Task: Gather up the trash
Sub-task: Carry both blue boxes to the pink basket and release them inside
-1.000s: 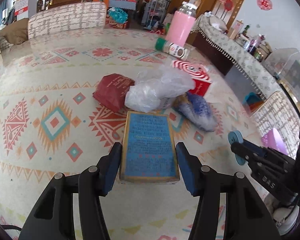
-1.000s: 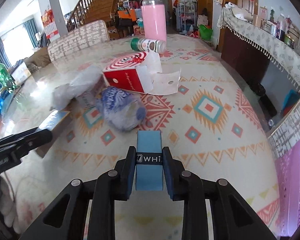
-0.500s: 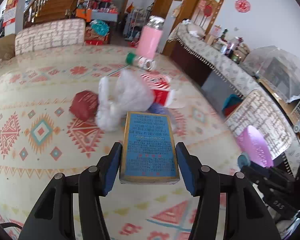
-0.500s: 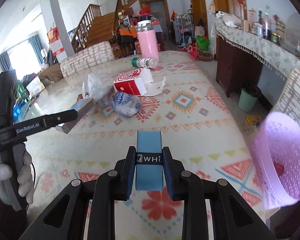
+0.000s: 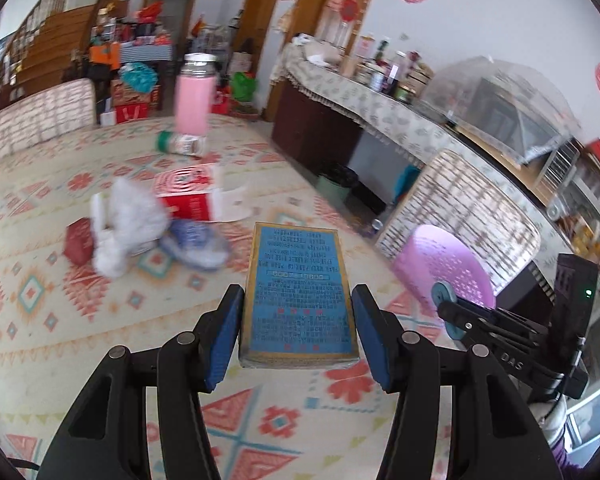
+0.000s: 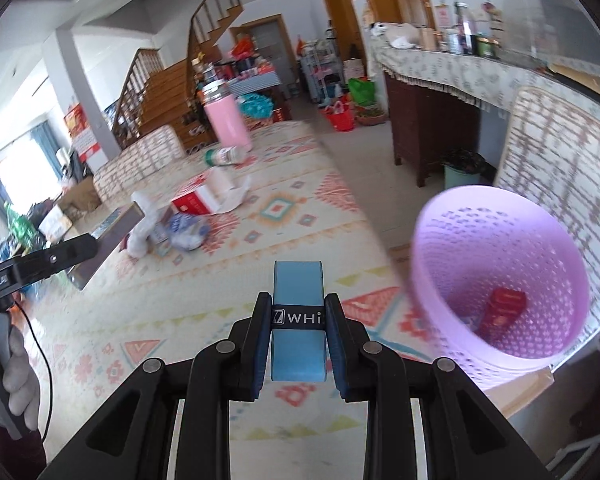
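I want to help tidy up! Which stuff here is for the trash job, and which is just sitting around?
For the job: blue box in the left gripper, light blue pack in the right gripper, purple basket, white bag, red carton.
Just around: pink flask, sideboard, stairs.

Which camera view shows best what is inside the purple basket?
The right wrist view: it looks into the open purple basket, where a small red box lies at the bottom. The left wrist view shows only the basket's outside, partly hidden behind the right gripper.

Trash pile (image 5: pixel 140 228) on table (image 5: pixel 60 340); basket (image 6: pixel 500 292) off table's right edge; carton (image 6: pixel 504 308) in basket.
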`<state>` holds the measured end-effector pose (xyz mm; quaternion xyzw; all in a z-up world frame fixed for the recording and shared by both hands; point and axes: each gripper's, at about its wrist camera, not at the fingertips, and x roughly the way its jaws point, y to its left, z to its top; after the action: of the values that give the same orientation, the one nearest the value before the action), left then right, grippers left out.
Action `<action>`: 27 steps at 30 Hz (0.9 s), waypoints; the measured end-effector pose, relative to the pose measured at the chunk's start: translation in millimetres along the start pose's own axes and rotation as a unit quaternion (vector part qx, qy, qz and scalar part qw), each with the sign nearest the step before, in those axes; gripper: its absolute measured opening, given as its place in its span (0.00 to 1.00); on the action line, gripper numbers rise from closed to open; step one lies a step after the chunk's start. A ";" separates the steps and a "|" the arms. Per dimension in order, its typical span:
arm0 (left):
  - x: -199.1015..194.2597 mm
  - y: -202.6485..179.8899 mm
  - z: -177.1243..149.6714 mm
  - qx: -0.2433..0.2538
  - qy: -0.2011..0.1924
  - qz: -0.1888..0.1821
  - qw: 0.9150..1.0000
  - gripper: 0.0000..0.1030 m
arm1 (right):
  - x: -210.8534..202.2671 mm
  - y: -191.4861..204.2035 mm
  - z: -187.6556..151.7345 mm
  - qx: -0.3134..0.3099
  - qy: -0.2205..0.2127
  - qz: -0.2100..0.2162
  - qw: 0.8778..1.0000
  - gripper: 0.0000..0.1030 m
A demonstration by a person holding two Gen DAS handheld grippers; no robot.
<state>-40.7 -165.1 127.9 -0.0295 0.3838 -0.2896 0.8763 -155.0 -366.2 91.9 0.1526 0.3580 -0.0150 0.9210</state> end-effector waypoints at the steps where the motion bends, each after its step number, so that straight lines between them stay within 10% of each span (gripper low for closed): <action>1: 5.7 -9.2 3.5 0.007 0.004 -0.006 1.000 0.53 | -2.7 -7.9 0.3 0.006 -0.003 -0.004 1.000 0.27; 17: 132.8 -156.2 49.8 0.076 0.088 -0.128 0.985 0.53 | -33.7 -145.6 26.9 0.103 -0.035 -0.102 0.989 0.27; 27: 156.4 -179.9 57.7 0.096 0.080 -0.120 0.985 0.70 | -10.2 -170.1 32.4 0.131 -0.028 -0.118 0.984 0.38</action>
<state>-4.1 -407.3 115.2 0.0324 0.4170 -0.4300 0.8001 -164.6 -538.6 75.3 0.2278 0.3426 -0.1742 0.8946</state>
